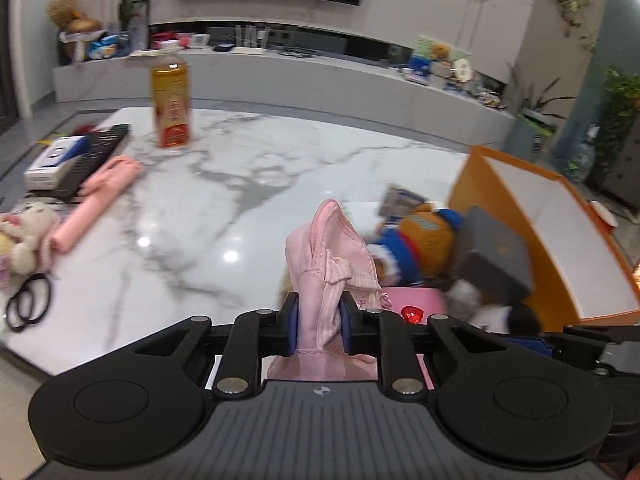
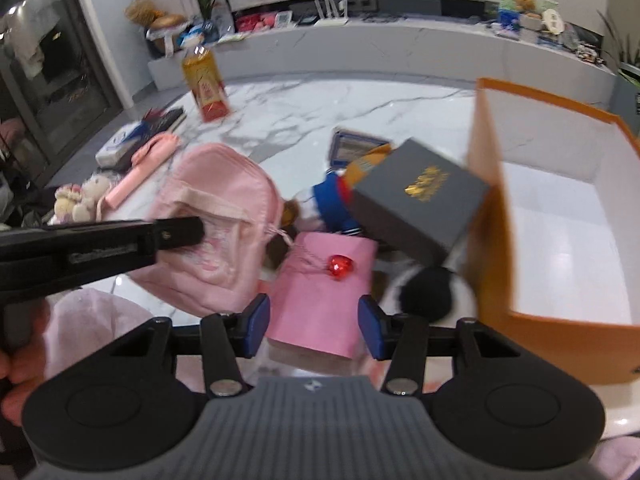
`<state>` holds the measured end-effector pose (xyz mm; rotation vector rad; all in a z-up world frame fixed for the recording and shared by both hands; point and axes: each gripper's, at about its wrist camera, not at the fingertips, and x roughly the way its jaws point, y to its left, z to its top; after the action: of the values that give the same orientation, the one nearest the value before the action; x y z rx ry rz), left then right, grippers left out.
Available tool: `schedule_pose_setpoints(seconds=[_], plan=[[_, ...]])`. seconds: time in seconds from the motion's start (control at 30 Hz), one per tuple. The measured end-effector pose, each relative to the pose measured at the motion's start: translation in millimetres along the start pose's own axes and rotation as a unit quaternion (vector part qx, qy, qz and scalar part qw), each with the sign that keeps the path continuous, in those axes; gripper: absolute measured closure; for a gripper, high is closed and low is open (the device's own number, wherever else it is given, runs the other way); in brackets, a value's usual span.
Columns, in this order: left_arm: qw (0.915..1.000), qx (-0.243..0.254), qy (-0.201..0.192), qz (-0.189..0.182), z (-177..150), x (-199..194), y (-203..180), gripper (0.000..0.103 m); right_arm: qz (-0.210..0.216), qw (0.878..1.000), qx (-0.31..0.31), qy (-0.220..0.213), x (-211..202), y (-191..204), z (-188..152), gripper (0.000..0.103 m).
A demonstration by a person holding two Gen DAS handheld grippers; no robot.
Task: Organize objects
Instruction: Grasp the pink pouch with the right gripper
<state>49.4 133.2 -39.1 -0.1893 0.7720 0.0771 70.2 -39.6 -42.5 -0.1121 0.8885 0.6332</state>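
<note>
Marble table (image 1: 248, 168): one pink backpack (image 1: 332, 264), one orange box (image 2: 492, 208), two grippers (image 1: 319, 328) (image 2: 314, 328)

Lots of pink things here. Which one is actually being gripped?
The small pink backpack, pinched between the left gripper's fingers. The pink box sits unpressed; the pink stick lies untouched.

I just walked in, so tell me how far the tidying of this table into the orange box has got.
Barely begun: the orange box looks empty inside. In hand: the left gripper is shut on the pink backpack; the right gripper is open around the pink box. The grey box, plush toys and bottle remain out.
</note>
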Motion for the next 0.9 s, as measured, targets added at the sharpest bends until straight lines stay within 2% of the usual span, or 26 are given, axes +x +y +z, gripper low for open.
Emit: schedule_pose_setpoints(seconds=[0.07,0.17,0.37,0.6,0.67,0.73,0.83,0.9], plan=[[0.9999,-0.005,0.0,0.012,1,1,7,0.08,0.001,1.0,-0.01,0.013,15,10,2,0.039],[0.9996,-0.009,0.006,0.024,0,6,17,0.08,-0.013,0.999,-0.029,0.029,35,24,3,0.037],[0.9994,-0.019,0.022,0.021,-6,16,30,0.08,-0.056,0.995,-0.074,0.044,64,44,4,0.019],[0.9994,-0.022,0.023,0.013,-8,20,38,0.079,-0.141,0.977,-0.157,0.039,90,63,1,0.018],[0.9994,-0.025,0.022,0.009,-8,19,39,0.079,-0.159,0.97,-0.18,0.042,95,66,-2,0.02],[0.9994,-0.026,0.019,0.008,-8,18,40,0.079,-0.174,0.965,-0.191,0.038,94,66,-5,0.027],[0.9995,-0.025,0.018,0.008,-9,17,38,0.079,-0.165,0.968,-0.186,0.032,85,63,-5,0.034],[0.9995,-0.025,0.016,0.005,-10,15,35,0.079,-0.152,0.971,-0.18,0.024,75,63,-4,0.049]])
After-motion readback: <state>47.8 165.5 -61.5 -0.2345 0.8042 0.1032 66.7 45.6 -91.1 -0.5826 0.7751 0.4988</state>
